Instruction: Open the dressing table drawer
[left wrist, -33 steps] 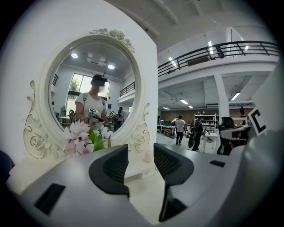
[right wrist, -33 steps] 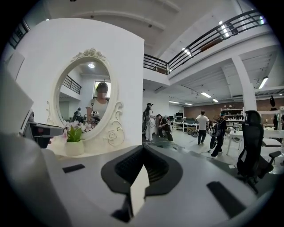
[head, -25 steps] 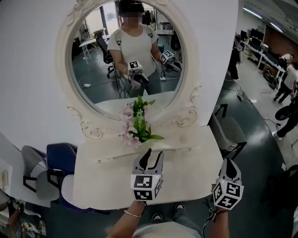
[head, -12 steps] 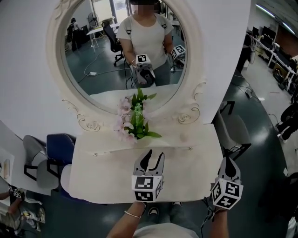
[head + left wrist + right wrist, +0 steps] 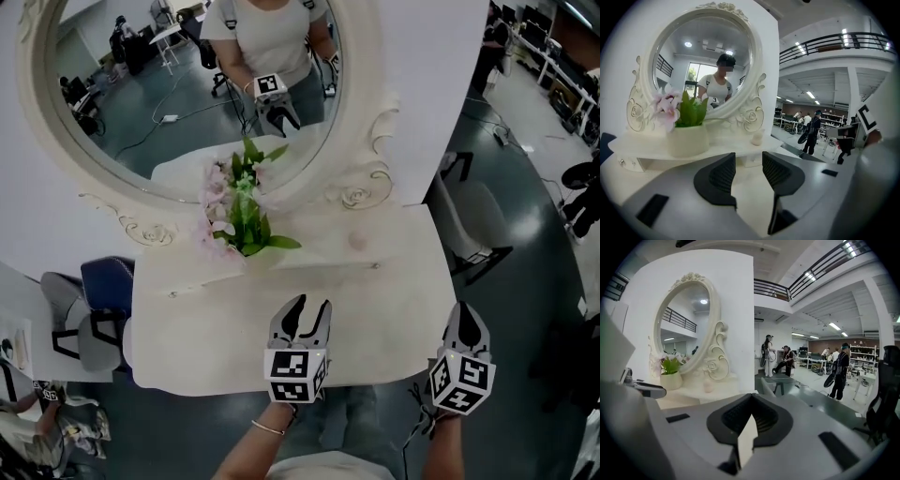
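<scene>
Over the last second little has changed except the viewpoint: the head camera has swung so that the oval mirror in its ornate cream frame (image 5: 361,112) now runs off the top and left of the picture. The cream-white dressing table (image 5: 206,337) sits a little further left, while both claws keep nearly the same pose. The left claw (image 5: 313,302) hangs over the front half of the table top with its jaws apart and nothing between them, only bare table showing through the gap in the left gripper view (image 5: 748,161). The right claw (image 5: 466,314) hangs off the table's front right corner over the floor, its jaws pressed together and empty (image 5: 751,416). The drawer looks to be one of the shallow cream fronts (image 5: 640,164) under the raised back shelf, marked by a small knob (image 5: 172,292). It is shut and well clear of both claws, so I judge the opening not yet begun, only the approach. On that shelf stand a white pot of pink flowers and green leaves (image 5: 239,220) and a small pale pink object (image 5: 357,241). Around the table is a dark grey-green floor, with a blue chair (image 5: 103,281) at the left, a grey chair (image 5: 469,225) at the right, and people at distant desks.
</scene>
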